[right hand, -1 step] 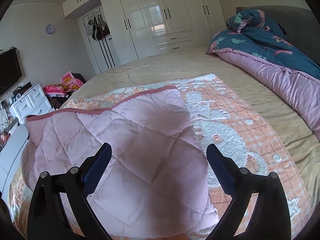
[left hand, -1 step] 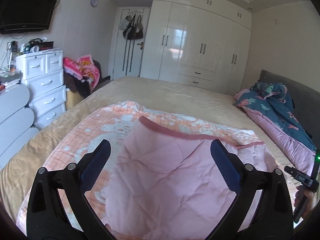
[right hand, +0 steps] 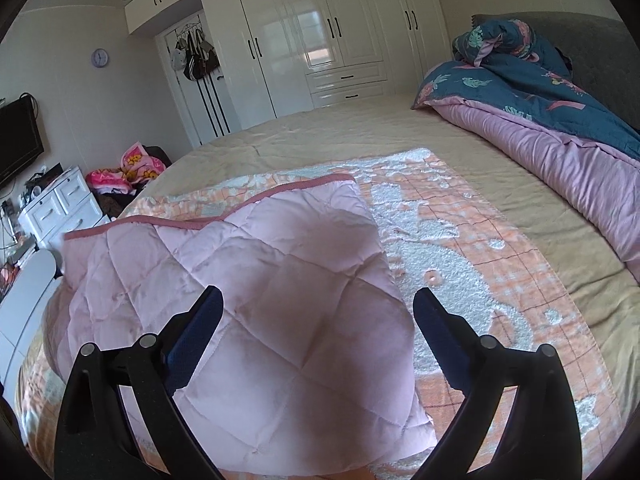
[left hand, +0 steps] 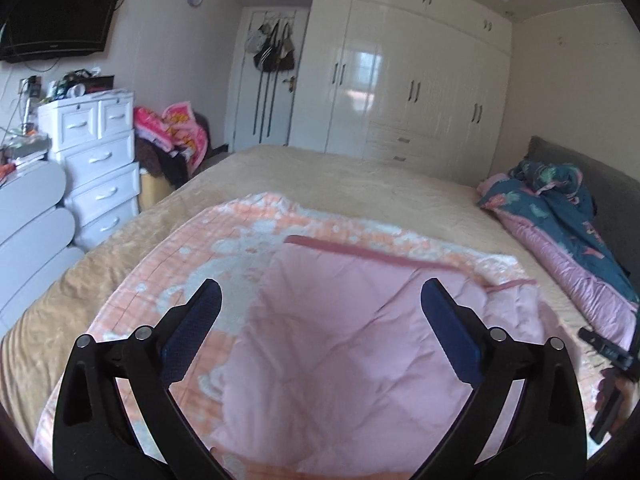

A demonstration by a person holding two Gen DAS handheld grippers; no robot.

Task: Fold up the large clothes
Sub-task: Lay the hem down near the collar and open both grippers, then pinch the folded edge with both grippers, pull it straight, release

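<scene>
Both grippers — left (left hand: 320, 312), right (right hand: 316, 316) — fingers spread, empty, above half-folded quilt (right hand: 248, 280) on bed (right hand: 360, 132) — poised to regrasp.

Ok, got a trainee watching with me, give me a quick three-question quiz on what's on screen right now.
1. True or false: the left gripper is shut on the pink quilted blanket.
2. What lies directly beneath the pink quilted blanket?
A. bare floor
B. orange-and-white patterned blanket
C. teal floral duvet
3. What colour trims the pink blanket's far edge?

Key: 1 false, both grippers (right gripper) stand open. 2 B. 3 darker pink.
</scene>
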